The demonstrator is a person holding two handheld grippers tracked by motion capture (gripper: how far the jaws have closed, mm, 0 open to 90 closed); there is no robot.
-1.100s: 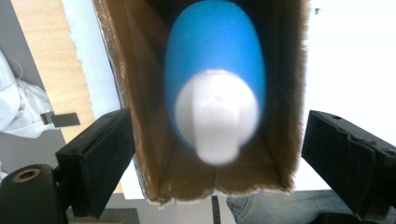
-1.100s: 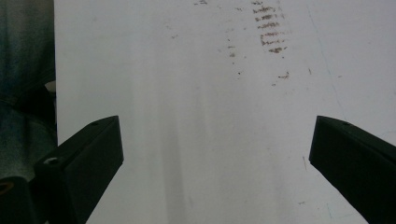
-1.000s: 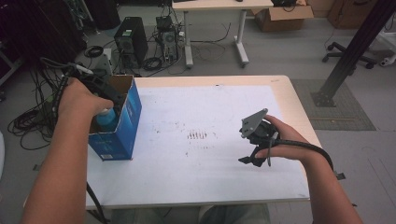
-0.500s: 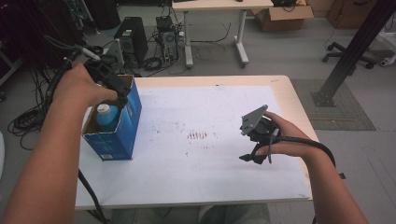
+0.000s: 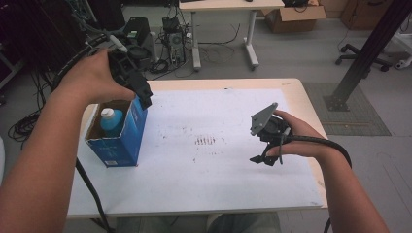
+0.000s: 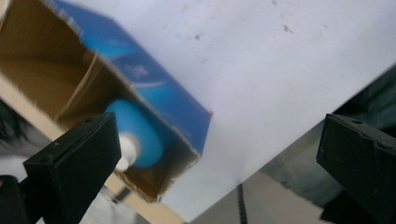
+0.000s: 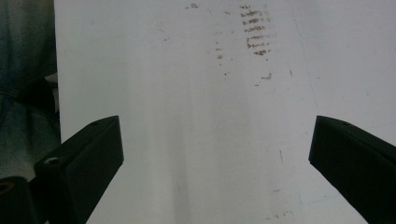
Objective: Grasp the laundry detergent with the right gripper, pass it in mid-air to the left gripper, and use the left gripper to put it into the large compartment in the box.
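Observation:
An open blue cardboard box (image 5: 121,138) (image 6: 154,88) stands at the table's left edge. Inside it sits a blue bottle (image 5: 111,122) (image 6: 140,133) with a white cap. My left gripper (image 5: 138,90) (image 6: 219,154) hovers open above the box's far right corner, with nothing between its jaws. My right gripper (image 5: 261,159) (image 7: 215,158) is held open over the right part of the white table (image 5: 228,170), also holding nothing.
Brown smudge marks (image 5: 206,141) (image 7: 254,35) dot the middle of the table top. Beyond the far edge are computer cases (image 5: 138,41), cables and a second desk (image 5: 223,7). A black post (image 5: 362,53) rises at the right on the floor.
My left gripper has lifted out of the box and moved up and right, leaving the blue bottle inside. The right gripper has stayed almost still.

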